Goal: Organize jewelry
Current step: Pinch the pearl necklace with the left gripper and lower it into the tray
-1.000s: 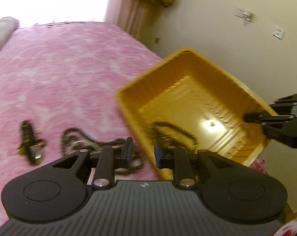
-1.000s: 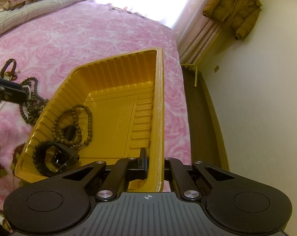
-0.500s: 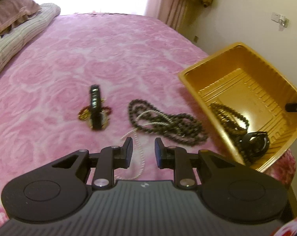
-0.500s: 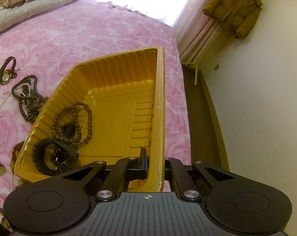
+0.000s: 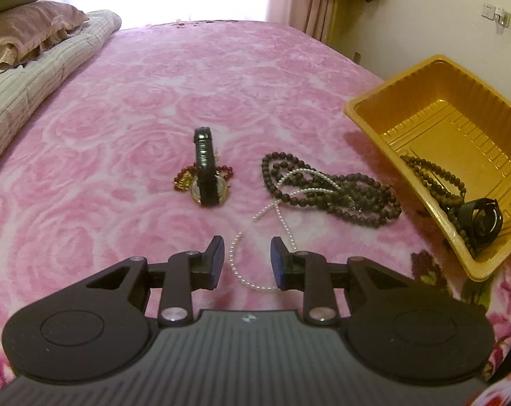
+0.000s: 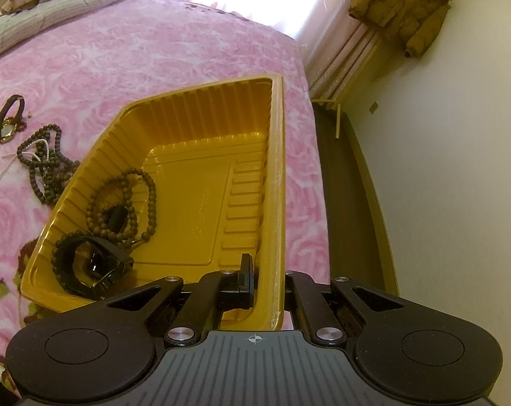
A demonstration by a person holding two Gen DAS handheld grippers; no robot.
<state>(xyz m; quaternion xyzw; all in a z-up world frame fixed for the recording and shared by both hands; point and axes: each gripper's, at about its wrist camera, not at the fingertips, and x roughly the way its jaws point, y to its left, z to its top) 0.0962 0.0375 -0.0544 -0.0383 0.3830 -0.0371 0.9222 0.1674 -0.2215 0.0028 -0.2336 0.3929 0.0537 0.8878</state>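
Observation:
In the left wrist view my left gripper point(image 5: 247, 255) hovers low over the pink bedspread, its jaws opening. A thin pearl strand point(image 5: 255, 220) lies on the bed and runs between the fingers without touching the pads. Beyond it lie a dark bead necklace point(image 5: 336, 196), a black-strapped watch point(image 5: 206, 176) and a red bead bracelet point(image 5: 182, 179). My right gripper point(image 6: 267, 280) is shut on the near wall of the yellow tray point(image 6: 275, 169), which holds a brown bead strand point(image 6: 126, 203) and a black watch point(image 6: 93, 264).
Pillows and a folded quilt point(image 5: 35, 77) line the left side of the bed. The tray point(image 5: 434, 77) sits at the bed's right edge, with dark floor point(image 6: 350, 203) and a wall beyond. A brown jacket point(image 6: 400, 10) hangs by the curtain.
The left gripper swung away from the tray to the jewellery on the bed, came lower, and its jaws widened. The right gripper and the tray stayed put.

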